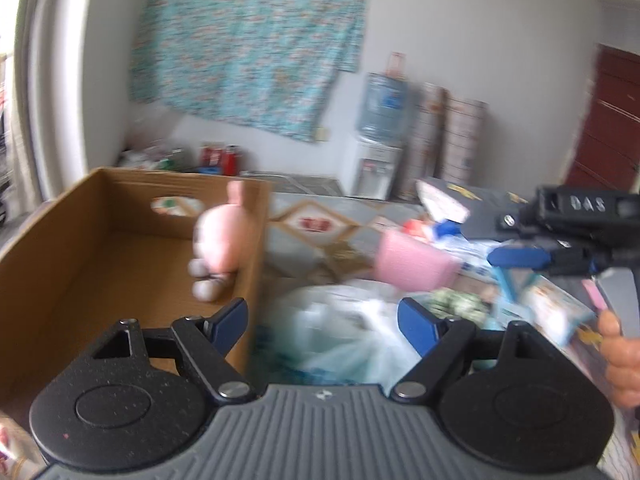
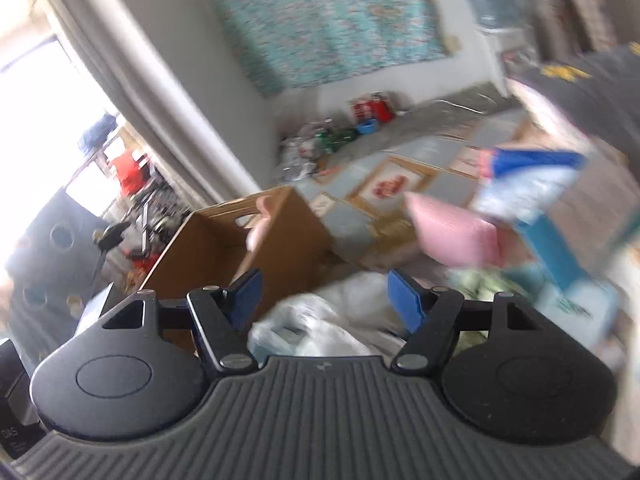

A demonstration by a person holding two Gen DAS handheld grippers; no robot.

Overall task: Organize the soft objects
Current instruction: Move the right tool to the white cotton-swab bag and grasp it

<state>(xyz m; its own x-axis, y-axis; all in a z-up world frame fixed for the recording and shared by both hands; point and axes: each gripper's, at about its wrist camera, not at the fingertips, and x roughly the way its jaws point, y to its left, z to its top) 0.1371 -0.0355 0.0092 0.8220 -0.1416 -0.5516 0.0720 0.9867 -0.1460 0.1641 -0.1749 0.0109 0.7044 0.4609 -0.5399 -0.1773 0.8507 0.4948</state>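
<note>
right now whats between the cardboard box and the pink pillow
In the left wrist view, patterned bedspread lies between the cardboard box and pink pillow.

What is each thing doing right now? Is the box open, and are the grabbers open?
Box: open at the top, upright.
Pink bunny: at the box's right wall, head up; blurred, so resting or falling is unclear.
Pink cushion: lying outside the box.
White bag: crumpled, lying ahead of the left gripper.
Left gripper: open, empty.
Right gripper: open, empty.
</note>
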